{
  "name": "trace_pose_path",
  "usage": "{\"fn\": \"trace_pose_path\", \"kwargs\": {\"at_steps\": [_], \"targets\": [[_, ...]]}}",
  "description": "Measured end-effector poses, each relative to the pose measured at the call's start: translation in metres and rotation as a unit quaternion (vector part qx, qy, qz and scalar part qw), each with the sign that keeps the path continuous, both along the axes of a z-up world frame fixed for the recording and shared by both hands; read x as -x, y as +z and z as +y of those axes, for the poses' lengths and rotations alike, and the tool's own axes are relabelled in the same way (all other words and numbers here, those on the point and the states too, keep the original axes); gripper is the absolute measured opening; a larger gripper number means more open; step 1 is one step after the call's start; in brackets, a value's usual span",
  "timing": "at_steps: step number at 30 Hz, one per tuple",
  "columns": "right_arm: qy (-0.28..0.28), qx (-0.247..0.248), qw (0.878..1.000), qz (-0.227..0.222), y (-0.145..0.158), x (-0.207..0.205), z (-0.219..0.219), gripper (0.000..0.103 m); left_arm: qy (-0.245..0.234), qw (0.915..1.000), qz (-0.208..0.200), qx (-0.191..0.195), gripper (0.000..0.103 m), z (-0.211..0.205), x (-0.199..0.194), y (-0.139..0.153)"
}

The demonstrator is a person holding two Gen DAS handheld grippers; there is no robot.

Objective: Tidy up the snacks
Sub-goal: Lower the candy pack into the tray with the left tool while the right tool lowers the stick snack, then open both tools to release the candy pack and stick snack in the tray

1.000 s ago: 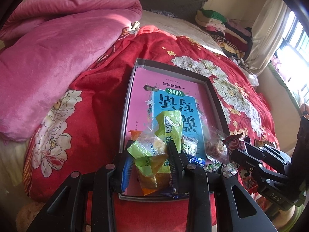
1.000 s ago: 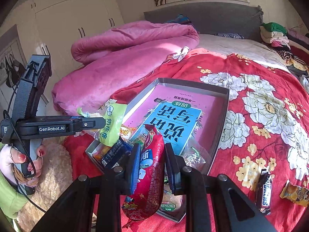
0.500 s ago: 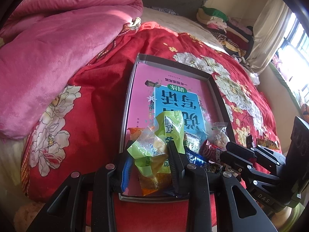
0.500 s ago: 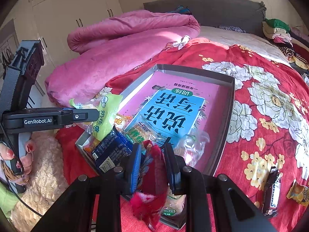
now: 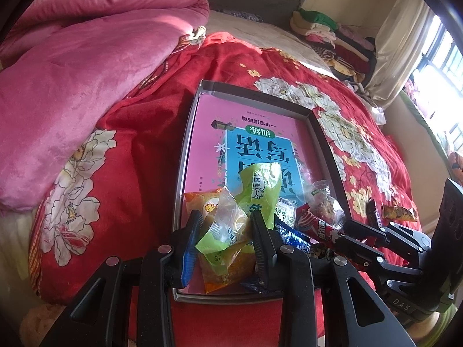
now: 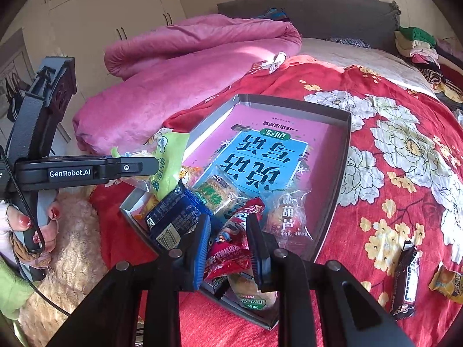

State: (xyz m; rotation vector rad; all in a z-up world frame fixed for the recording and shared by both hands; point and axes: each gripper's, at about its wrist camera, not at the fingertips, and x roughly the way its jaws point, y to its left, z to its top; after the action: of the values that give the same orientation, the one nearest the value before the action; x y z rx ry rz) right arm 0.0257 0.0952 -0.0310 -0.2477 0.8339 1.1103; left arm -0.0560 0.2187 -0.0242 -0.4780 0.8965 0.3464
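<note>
A grey shallow box point(image 5: 324, 141) lies on the red flowered bedspread with a pink and blue book in its bottom. Several snack packets crowd its near end. My left gripper point(image 5: 225, 217) is shut on a bunch of green and clear packets point(image 5: 257, 190), held just above that pile. In the right wrist view those green packets point(image 6: 170, 162) hang over the box's left rim. My right gripper point(image 6: 228, 222) is shut on a red snack packet point(image 6: 231, 248), which rests low among the other snacks in the box point(image 6: 344, 150).
A blue packet point(image 6: 173, 217), a green cracker packet point(image 6: 220, 193) and a clear-wrapped sweet point(image 6: 289, 219) lie in the box. A dark chocolate bar point(image 6: 405, 277) and a yellow packet point(image 6: 445, 283) lie on the bedspread at the right. A pink quilt point(image 5: 86, 72) is heaped at the left.
The right gripper carried the red packet forward and down, from hanging before the box to lying among the snacks inside it. The left gripper kept its place and its hold.
</note>
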Motion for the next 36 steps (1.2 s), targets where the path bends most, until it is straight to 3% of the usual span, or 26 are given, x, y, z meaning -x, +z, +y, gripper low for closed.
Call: {"fn": "trace_pose_path", "kwargs": {"at_steps": [18,21,30,32,36], "targets": [[-0.013,-0.009,1.0,0.005,0.007,-0.001,-0.011,0.027,-0.004,1.0,-0.003,0.002,0.037,-0.001,-0.001,0.001],[-0.013,-0.011,1.0,0.004,0.008,0.0,-0.012,0.027,-0.003,1.0,-0.004,-0.001,0.044,-0.001,-0.001,0.002],[-0.017,-0.015,1.0,0.0,0.009,-0.001,-0.015,0.032,0.001,0.9998,-0.016,-0.009,0.051,0.0,0.001,0.009],[-0.02,-0.019,1.0,-0.002,0.011,-0.001,-0.017,0.033,0.004,0.9996,-0.024,-0.012,0.061,0.0,0.003,0.013],[-0.024,-0.031,0.999,-0.009,0.018,-0.001,-0.024,0.042,0.008,0.9988,-0.043,-0.022,0.063,-0.003,0.005,0.025]]}}
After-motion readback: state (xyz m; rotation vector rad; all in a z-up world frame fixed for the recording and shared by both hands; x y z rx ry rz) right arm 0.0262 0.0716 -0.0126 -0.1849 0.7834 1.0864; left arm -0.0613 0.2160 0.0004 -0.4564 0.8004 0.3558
